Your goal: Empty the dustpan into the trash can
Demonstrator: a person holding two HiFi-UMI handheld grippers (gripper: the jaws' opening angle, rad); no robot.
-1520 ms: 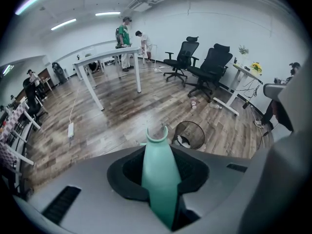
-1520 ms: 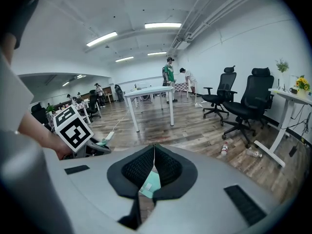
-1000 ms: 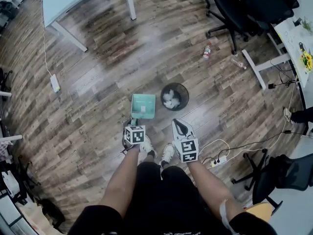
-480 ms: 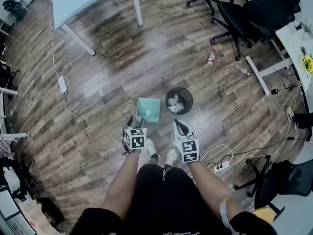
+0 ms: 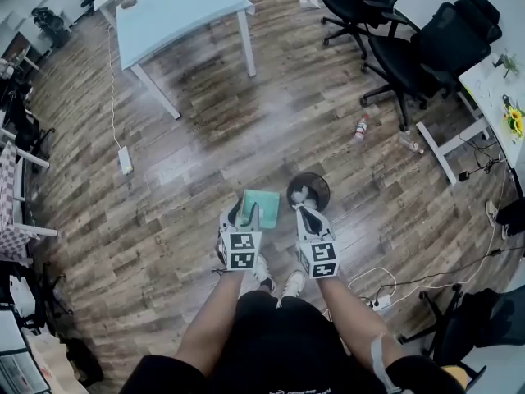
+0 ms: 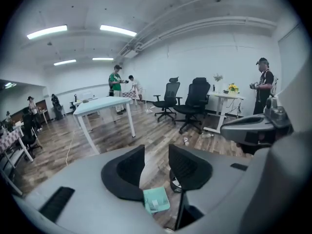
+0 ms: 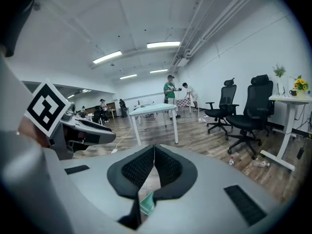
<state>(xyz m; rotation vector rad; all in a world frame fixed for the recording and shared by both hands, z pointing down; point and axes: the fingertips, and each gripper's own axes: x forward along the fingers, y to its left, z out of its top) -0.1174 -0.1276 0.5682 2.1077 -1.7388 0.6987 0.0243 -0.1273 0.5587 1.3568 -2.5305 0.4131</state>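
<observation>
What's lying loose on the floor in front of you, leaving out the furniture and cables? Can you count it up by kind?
Teal dustpan: 1
Black trash can: 1
Plastic bottles: 2
Total: 4

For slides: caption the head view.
Empty left hand-held gripper, jaws just narrowing, and shut right hand-held gripper above dustpan beside trash can.
</observation>
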